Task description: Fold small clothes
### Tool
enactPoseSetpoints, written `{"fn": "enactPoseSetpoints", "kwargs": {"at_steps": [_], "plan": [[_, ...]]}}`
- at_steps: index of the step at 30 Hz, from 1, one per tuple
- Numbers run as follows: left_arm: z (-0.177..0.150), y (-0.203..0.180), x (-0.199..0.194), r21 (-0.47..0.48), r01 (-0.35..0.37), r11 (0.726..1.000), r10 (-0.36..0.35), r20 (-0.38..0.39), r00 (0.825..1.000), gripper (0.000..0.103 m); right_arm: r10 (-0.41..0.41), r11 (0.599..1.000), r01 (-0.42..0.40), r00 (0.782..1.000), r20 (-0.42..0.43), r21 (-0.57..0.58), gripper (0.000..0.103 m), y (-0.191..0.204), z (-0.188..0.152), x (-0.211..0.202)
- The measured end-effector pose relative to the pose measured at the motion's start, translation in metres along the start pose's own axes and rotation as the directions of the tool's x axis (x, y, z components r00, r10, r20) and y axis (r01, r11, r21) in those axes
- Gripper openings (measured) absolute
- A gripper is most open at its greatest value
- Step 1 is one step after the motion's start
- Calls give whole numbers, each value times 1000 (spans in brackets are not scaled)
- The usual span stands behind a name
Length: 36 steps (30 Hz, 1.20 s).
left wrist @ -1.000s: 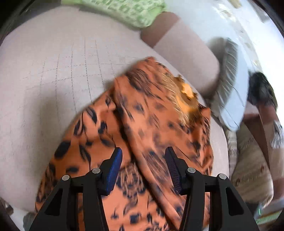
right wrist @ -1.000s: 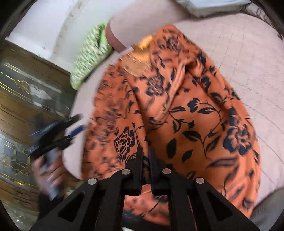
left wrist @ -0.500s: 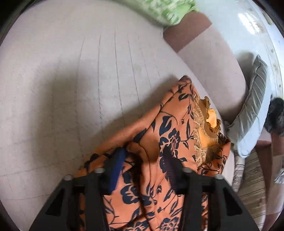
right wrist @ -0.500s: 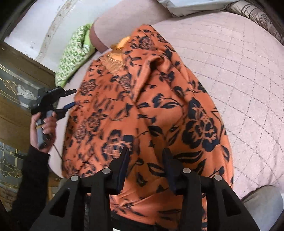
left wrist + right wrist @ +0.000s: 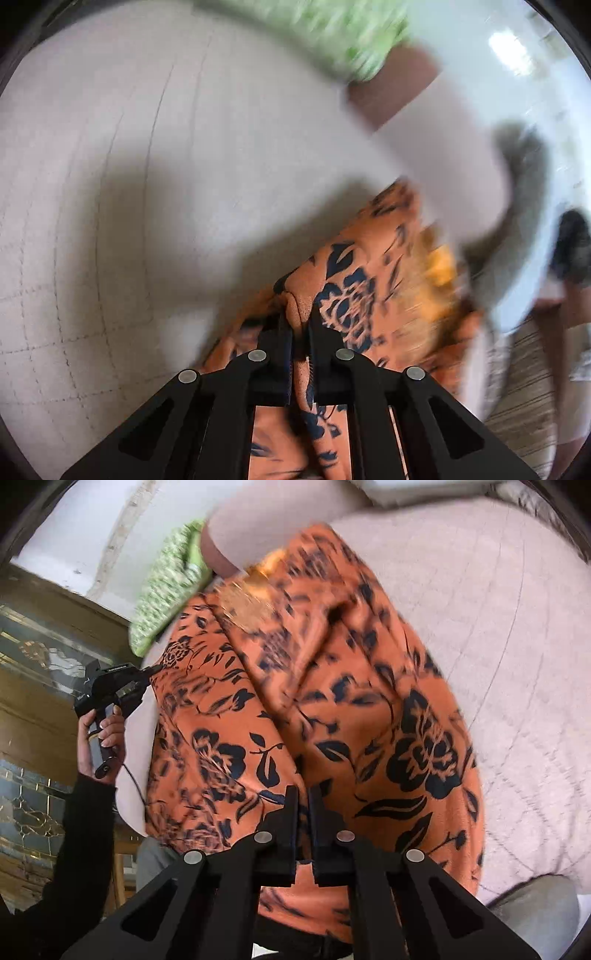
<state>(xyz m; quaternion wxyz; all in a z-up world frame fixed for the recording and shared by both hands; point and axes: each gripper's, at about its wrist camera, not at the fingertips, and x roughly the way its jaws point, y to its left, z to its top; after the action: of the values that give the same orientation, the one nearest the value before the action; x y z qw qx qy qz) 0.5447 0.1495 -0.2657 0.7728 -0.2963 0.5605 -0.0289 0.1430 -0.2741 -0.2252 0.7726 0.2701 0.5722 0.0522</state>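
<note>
An orange garment with a dark floral print (image 5: pixel 332 720) lies spread on a pink quilted cover (image 5: pixel 498 646), its gold-trimmed neck at the far end. My right gripper (image 5: pixel 303 794) is at the near hem, jaws closing with a fold of the cloth pinched between them. My left gripper (image 5: pixel 297 317) is closing on a raised fold at the garment's (image 5: pixel 351 280) left edge, cloth squeezed between its pads. In the right wrist view a hand (image 5: pixel 103 731) in a dark sleeve holds that left gripper (image 5: pixel 153 670) at the cloth's left side.
A green patterned cushion (image 5: pixel 332 33) (image 5: pixel 166 590) lies at the far end beside a pink bolster (image 5: pixel 443 147). A grey pillow (image 5: pixel 517 240) sits past the garment's neck. A wooden cabinet with glass panels (image 5: pixel 37 664) stands left of the cover's edge.
My left gripper came down onto the garment's left edge and its jaws went from wide apart to pinching a fold. My right gripper opened briefly and closed again on the near hem.
</note>
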Motion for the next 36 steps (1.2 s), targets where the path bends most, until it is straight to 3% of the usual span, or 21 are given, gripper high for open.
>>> {"fn": "enactPoseSetpoints", "kwargs": {"at_steps": [1, 3, 5, 6, 7, 8, 11, 13, 16, 20, 24, 26, 28, 30, 32, 33, 34, 35, 36], "plan": [[-1, 2, 8, 5, -30, 1000, 30, -33, 999, 9, -24, 1000, 24, 999, -34, 9, 5, -4, 0, 12], [-5, 0, -1, 25, -14, 1000, 15, -31, 999, 10, -42, 999, 43, 996, -74, 13, 12, -6, 0, 24], [-8, -10, -26, 84, 26, 996, -27, 12, 1000, 19, -28, 1000, 28, 999, -31, 1, 16, 1, -1, 9], [-9, -15, -40, 119, 35, 992, -40, 41, 998, 30, -20, 1000, 20, 1000, -8, -18, 27, 5, -1, 0], [-11, -19, -55, 149, 25, 988, -37, 75, 996, 38, -16, 999, 17, 1000, 14, -36, 46, 8, -1, -8], [-15, -23, -65, 175, 10, 984, -28, 104, 994, 40, -11, 999, 13, 999, 36, -50, 51, 10, 0, -16], [-13, -53, -92, 270, 18, 963, -62, 157, 986, 50, -4, 996, 11, 997, 77, -89, 53, 14, 10, -29], [-8, -75, -92, 315, -12, 949, -46, 175, 983, 56, 21, 996, -12, 995, 94, -90, 53, 15, 27, -31], [8, -97, -76, 348, -75, 935, 8, 190, 982, 56, 25, 995, -12, 991, 130, -101, 53, 24, 61, -30], [29, -132, -20, 364, -151, 919, 90, 179, 980, 56, 16, 998, -4, 983, 183, -68, 61, 37, 133, -22], [46, -156, 42, 358, -182, 916, 142, 137, 980, 55, -99, 993, 108, 980, 173, -43, 62, 48, 221, 15], [51, -169, 63, 405, -192, 894, 164, 103, 981, 55, -165, 985, 171, 977, 138, -33, 62, 55, 260, 46], [54, -181, 82, 420, -254, 871, 229, 110, 967, 56, -213, 976, 216, 971, 113, -14, 60, 61, 288, 73], [56, -185, 106, 415, -327, 849, 313, 102, 944, 56, -357, 932, 360, 931, 74, -33, 60, 70, 306, 106], [53, -185, 127, 413, -358, 838, 357, 83, 931, 53, -480, 873, 482, 876, 45, -77, 59, 75, 311, 141], [51, -183, 138, 416, -396, 819, 397, 89, 913, 29, -527, 844, 527, 849, 35, -100, 49, 76, 308, 153], [51, -182, 143, 424, -413, 806, 416, 91, 905, 17, -568, 813, 568, 822, 36, -127, 28, 77, 305, 160], [53, -180, 143, 423, -412, 807, 413, 96, 906, 16, -595, 789, 595, 802, 55, -152, 21, 77, 301, 161], [54, -177, 136, 418, -370, 830, 367, 91, 926, 14, -599, 784, 601, 798, 67, -153, 10, 73, 300, 155]]}}
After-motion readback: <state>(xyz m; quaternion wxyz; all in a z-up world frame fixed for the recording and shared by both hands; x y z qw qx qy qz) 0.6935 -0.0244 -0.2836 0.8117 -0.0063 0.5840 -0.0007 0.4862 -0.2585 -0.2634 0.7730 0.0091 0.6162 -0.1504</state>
